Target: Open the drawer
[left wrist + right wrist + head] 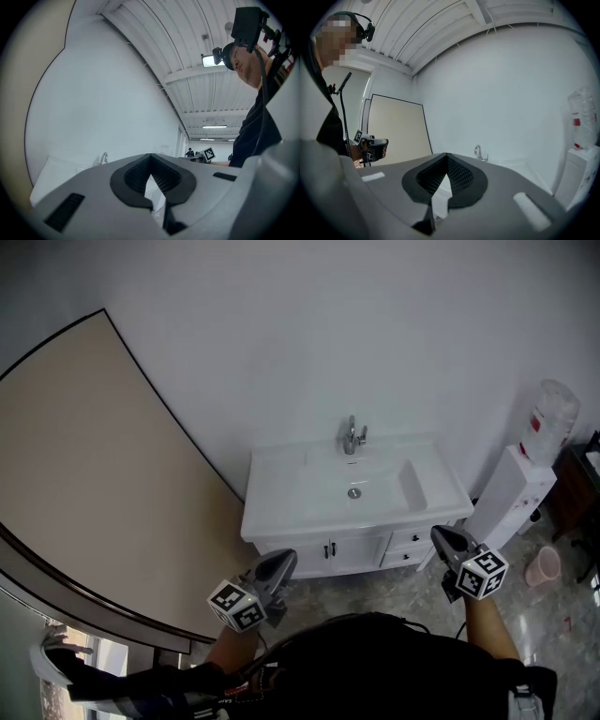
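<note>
Since neither tool has touched anything yet, the whole thing really comes down to which one is better placed for the drawers. The right tool [442, 538] is clenched, pads tip to tip, and nothing is caught between them. The left tool [284, 561] is closed and empty in the same way. Both are held out in front of the body, pointed roughly level at the white vanity [281, 519].

Working outward from the right tool, two stacked drawers are found just left of its tip in the head view, and farther off. The upper drawer [410, 539] sits right on top of the lower drawer [405, 558], at the right end of the vanity front. Beside them, further left, are the cabinet doors [328, 553], and those are what the left tool is lined up with. So the right tool is judged the nearer one, though it's clearly apart from the fronts, with bare floor [375, 592] seen in between.

The drawer fronts run side to side along the vanity and face the person, so the pull would probably have to be made straight back toward the body. A small dark knob can just about be made out on each front. Which of the two is meant can't be told. The pads would need to be spread before any knob could be gripped.
</note>
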The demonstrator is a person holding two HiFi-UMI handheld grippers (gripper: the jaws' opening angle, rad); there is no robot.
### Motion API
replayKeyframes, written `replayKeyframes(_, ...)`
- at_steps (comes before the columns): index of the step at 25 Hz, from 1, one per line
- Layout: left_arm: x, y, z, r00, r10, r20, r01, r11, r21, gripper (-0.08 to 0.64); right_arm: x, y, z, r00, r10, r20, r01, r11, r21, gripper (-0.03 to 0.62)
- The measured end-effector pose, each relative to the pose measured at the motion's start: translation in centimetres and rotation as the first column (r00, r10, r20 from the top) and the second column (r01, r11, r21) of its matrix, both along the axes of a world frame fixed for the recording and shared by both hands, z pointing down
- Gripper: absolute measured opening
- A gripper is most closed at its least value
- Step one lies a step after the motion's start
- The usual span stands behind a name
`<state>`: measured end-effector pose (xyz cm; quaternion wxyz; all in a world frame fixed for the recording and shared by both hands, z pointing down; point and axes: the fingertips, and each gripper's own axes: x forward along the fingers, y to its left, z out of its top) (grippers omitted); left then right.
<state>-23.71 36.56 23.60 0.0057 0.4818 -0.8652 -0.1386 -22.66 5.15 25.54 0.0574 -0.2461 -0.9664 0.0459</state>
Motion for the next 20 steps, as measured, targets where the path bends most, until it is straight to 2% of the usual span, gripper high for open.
replayKeyframes(6, -4.5, 5.5, 0.6, 1.000, 0.004, 0.000, -0.004, 1.000, -0.015, -0.006, -4.4, 5.1, 0.2, 1.000, 0.012, -0.010, -0.012, 1.000, 0.005, -0.002)
replayKeyframes(11, -6.8, 7.7, 1.5, 1.000, -0.006, -0.019, 0.006, 1.000, -0.009, -0.006, -6.9, 7.6, 0.7, 1.000, -0.007, -0.022, 0.007, 1.000, 0.013, -0.002)
replayKeyframes(15, -8.8, 8.1, 1.9, 0.999, -0.021, -0.034, 0.021, 1.000, -0.006, -0.006, -9.0, 7.7, 0.9, 0.999, -0.012, -0.034, 0.013, 1.000, 0.014, -0.002)
replayKeyframes(20, -11.4, 6.3, 2.1, 0.998, -0.045, -0.040, 0.044, 0.999, -0.018, -0.006, -12.2, 5.7, 1.5, 0.999, -0.029, -0.034, 0.029, 1.000, 0.000, -0.002)
